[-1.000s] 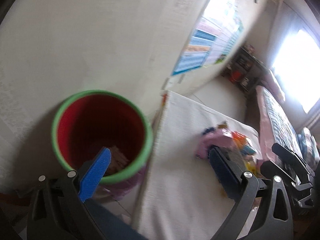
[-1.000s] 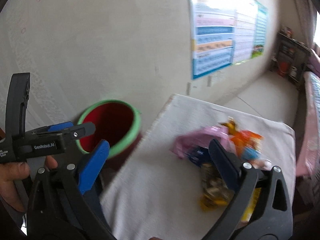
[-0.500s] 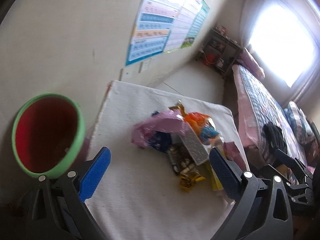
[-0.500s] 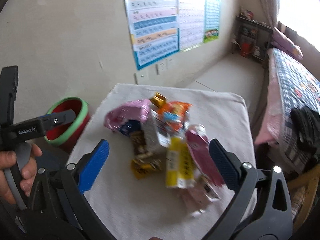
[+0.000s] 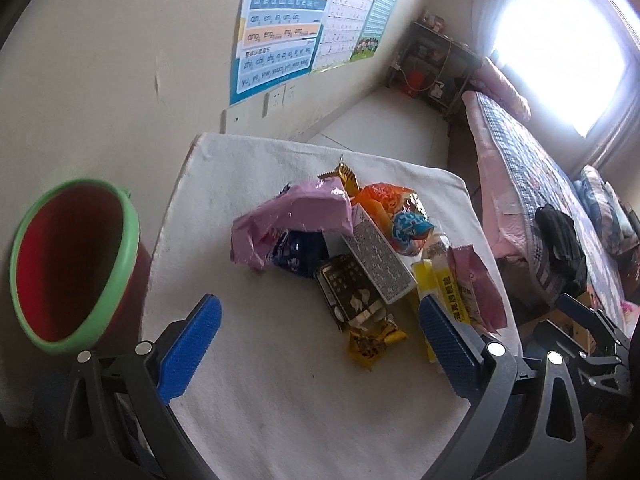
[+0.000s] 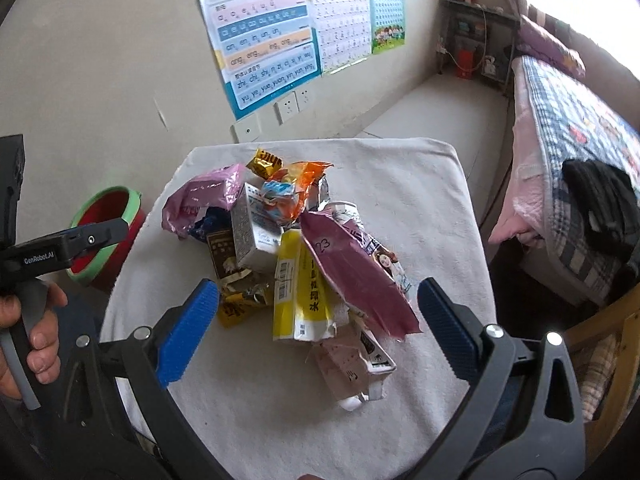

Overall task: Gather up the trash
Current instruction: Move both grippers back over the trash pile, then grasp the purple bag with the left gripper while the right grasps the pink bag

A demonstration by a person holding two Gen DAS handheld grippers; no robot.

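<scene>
The left gripper (image 5: 320,344) and the right gripper (image 6: 318,324) are held above the table (image 6: 420,200), jaws spread wide and empty. A heap of wrappers (image 6: 296,248) is piled mid-table on the white cloth. A red bucket (image 5: 68,264) with a green rim stands just beside the table's left edge.

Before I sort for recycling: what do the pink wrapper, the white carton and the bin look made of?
Pink wrapper: thin plastic film, glossy and crinkled.
White carton: coated paperboard, judging by flat printed faces and sharp folds.
Bin: likely moulded plastic, smooth, red with a green rim.
</scene>
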